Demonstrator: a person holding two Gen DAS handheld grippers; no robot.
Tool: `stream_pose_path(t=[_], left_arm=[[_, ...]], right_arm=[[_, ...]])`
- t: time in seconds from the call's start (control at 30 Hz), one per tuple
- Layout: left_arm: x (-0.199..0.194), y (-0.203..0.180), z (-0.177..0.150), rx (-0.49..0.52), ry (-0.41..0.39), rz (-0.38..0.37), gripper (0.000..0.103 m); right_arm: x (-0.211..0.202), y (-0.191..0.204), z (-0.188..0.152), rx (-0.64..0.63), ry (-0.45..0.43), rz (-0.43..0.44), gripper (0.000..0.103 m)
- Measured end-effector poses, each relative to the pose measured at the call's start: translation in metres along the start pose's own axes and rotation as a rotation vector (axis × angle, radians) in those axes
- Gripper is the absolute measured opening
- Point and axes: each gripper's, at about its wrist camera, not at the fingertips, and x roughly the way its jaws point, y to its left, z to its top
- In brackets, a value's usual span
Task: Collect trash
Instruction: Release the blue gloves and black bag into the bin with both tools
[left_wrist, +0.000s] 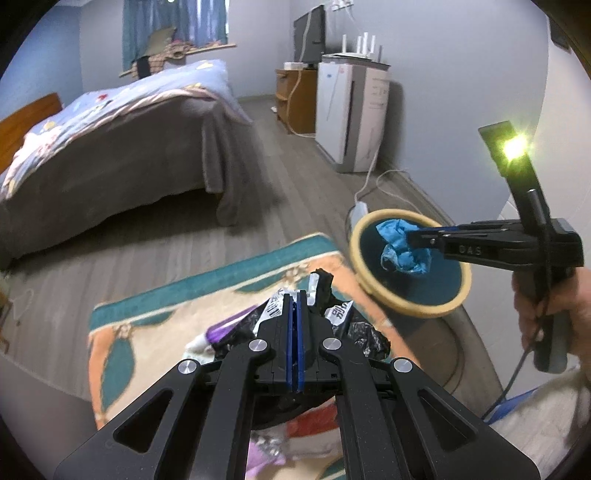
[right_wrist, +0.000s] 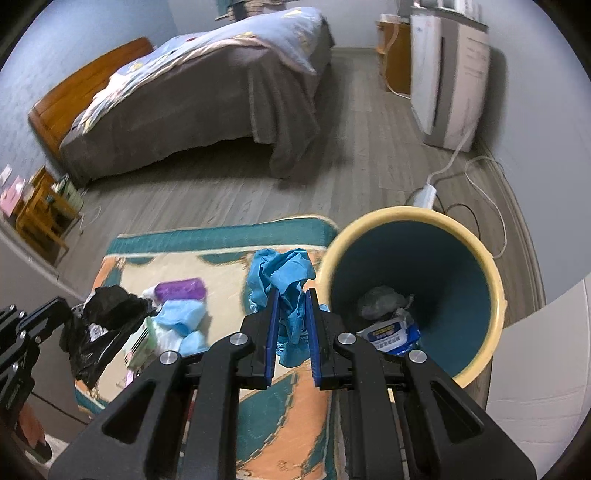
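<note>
Crumpled blue glove (right_wrist: 291, 288), glossy black bag (right_wrist: 99, 328).

Trash gathered by the bin

A crumpled blue glove (right_wrist: 284, 284) hangs pinched beside the yellow-rimmed teal bin (right_wrist: 476, 236), which holds a wipes packet (right_wrist: 393, 330) and grey wad (right_wrist: 380, 301); a black plastic bag (right_wrist: 99, 325) is lifted above the patterned rug (right_wrist: 221, 236).
</note>
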Motion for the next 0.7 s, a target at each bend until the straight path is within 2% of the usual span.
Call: stream_pose_path(t=[0.33, 0.57, 0.7], left_arm=[[0.041, -0.057, 0.038, 0.079, 0.014, -0.107, 0.002], [0.076, -0.090, 0.051, 0.138, 0.053, -0.152, 0.002], [0.096, -0.099, 0.057, 0.143, 0.075, -0.174, 0.002]], right_arm=[[0.005, -0.077, 0.004, 0.147, -0.016, -0.119, 0.014], [0.011, -0.109, -0.001, 0.146, -0.008, -0.234, 0.014], [0.017, -0.122, -0.005, 0.174, 0.005, -0.255, 0.014]])
